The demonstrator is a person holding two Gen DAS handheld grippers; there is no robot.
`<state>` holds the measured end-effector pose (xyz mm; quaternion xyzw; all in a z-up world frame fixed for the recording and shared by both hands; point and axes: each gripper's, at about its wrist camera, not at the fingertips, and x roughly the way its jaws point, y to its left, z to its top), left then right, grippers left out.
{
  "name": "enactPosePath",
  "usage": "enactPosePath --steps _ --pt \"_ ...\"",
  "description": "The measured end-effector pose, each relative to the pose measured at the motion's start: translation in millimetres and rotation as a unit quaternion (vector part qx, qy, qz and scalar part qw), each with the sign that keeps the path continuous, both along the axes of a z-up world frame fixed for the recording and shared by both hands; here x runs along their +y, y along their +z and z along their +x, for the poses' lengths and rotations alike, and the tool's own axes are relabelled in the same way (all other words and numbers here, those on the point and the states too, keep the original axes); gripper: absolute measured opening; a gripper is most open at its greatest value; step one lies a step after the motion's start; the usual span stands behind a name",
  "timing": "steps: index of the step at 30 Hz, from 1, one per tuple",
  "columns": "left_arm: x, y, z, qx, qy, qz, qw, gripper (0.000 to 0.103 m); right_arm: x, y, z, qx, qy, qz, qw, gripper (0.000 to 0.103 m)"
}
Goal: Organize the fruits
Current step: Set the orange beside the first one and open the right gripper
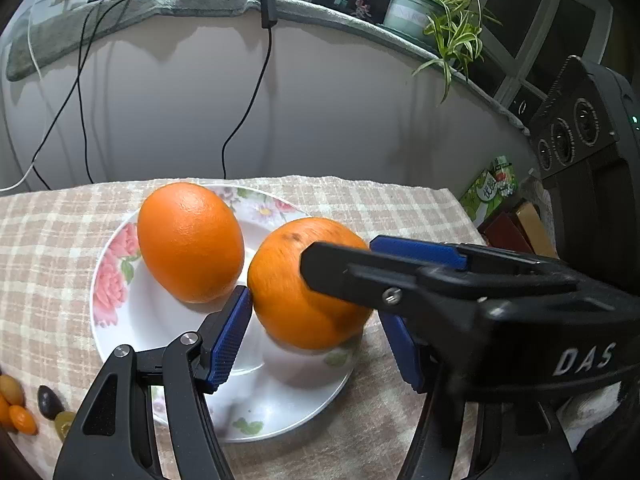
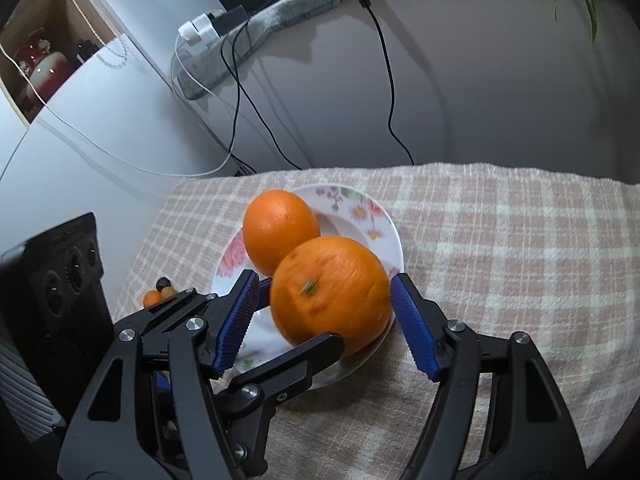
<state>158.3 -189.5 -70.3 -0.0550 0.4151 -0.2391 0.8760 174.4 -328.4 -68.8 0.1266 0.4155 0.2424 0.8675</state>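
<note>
Much of the near orange (image 1: pixel 280 304) is masked, because both tools crowd it. It sits at about five o'clock on the flowered plate (image 1: pixel 100 320), over the rim, slightly blurred, and I cannot tell whether it rests there or is raised.

The left gripper (image 1: pixel 314 308) straddles it. One blue pad (image 1: pixel 230 340) touches its skin with its tip. The other pad is half hidden behind the right tool's black finger, so I cannot tell whether this is a real pinch.

The right gripper (image 2: pixel 324 280) stands spread around the same fruit. One pad (image 2: pixel 412 328) sits at the fruit's edge. The other pad stands off it, with the left tool's pad in the gap.

The far orange (image 1: pixel 190 240) lies at eleven o'clock on the plate, apart from both tools.

A heap of small fruits (image 1: pixel 16 404), cut off by the frame, sits on the checked cloth (image 1: pixel 48 240) toward eight o'clock. They may be kumquats with one dark fruit, but they are too small to be sure.

Behind the table is a pale wall (image 1: pixel 340 112) with black cables (image 1: pixel 256 92) hanging down it. A grey cover (image 1: pixel 180 4) lies along the ledge, with a spider plant (image 1: pixel 448 12) at two o'clock. A white cabinet (image 2: pixel 80 120) stands at nine.
</note>
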Motion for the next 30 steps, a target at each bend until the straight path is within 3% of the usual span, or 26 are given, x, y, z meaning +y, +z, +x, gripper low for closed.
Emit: enactPosePath --steps 20,24,30 --pt "9 20 -26 -0.031 -0.002 0.012 0.9994 0.063 -12 14 -18 -0.024 -0.027 0.004 0.999 0.072" --pt "13 25 -34 -0.040 0.000 0.016 0.9991 0.063 -15 15 -23 -0.029 -0.033 0.009 0.999 0.080" --pt "25 31 -47 -0.055 0.006 0.022 0.9982 0.063 -11 16 -33 -0.040 -0.032 0.003 0.999 0.081"
